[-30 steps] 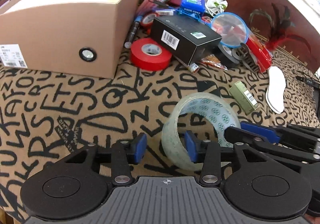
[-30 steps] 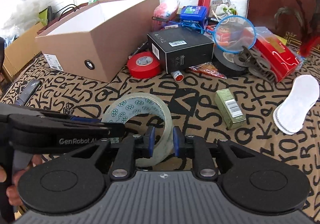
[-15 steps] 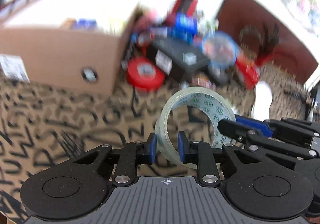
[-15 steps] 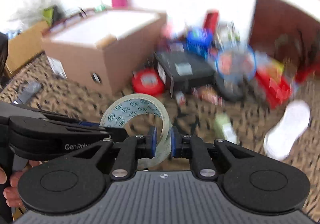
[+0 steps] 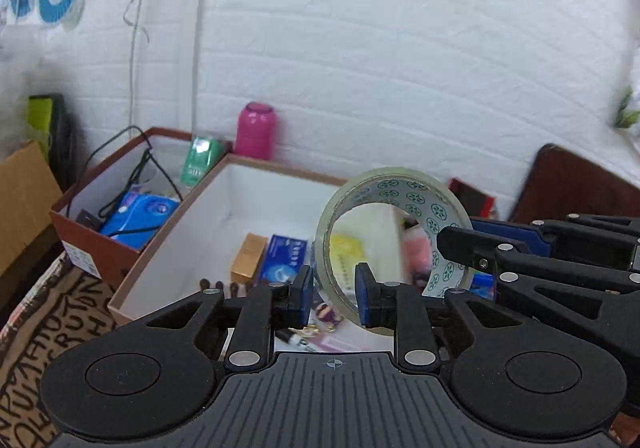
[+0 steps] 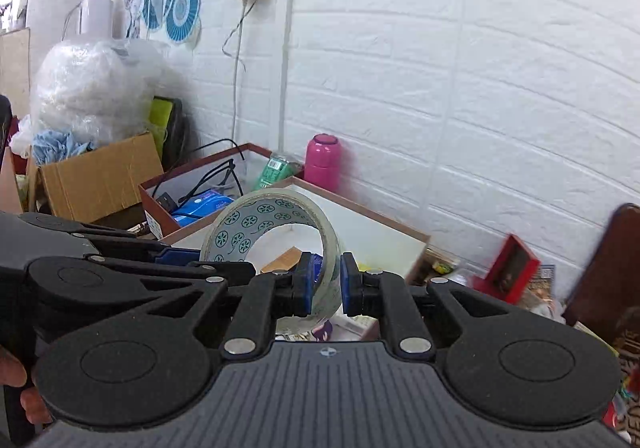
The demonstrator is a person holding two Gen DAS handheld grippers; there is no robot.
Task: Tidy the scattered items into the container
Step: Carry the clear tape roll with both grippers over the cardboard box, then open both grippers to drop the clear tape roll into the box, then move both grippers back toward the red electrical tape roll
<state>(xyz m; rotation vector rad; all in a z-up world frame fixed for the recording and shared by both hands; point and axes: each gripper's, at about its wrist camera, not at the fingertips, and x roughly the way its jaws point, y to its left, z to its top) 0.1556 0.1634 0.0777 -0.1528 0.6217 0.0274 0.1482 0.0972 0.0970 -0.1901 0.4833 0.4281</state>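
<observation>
A clear tape roll [image 5: 394,232] with green flower marks is held upright in the air over the open cardboard box [image 5: 188,248]. My left gripper [image 5: 334,294] is shut on the roll's left wall. My right gripper [image 6: 324,284] is shut on the roll's right wall [image 6: 276,226]. In the left wrist view the right gripper's fingers [image 5: 472,244] reach in from the right. The box has white inner walls and holds a small brown carton [image 5: 250,258], a blue packet [image 5: 284,256] and other small items. The box also shows in the right wrist view [image 6: 384,232].
A red-brown box [image 5: 120,184] with cables and a blue pack stands left of the container. A pink bottle [image 5: 256,130] stands behind it by the white brick wall. A brown cardboard box [image 6: 96,176] is at far left. A red case [image 6: 508,268] and clutter lie to the right.
Both grippers have lifted the tape roll off the patterned cloth and carried it up over the open box. The left gripper closed on the roll during the lift.
</observation>
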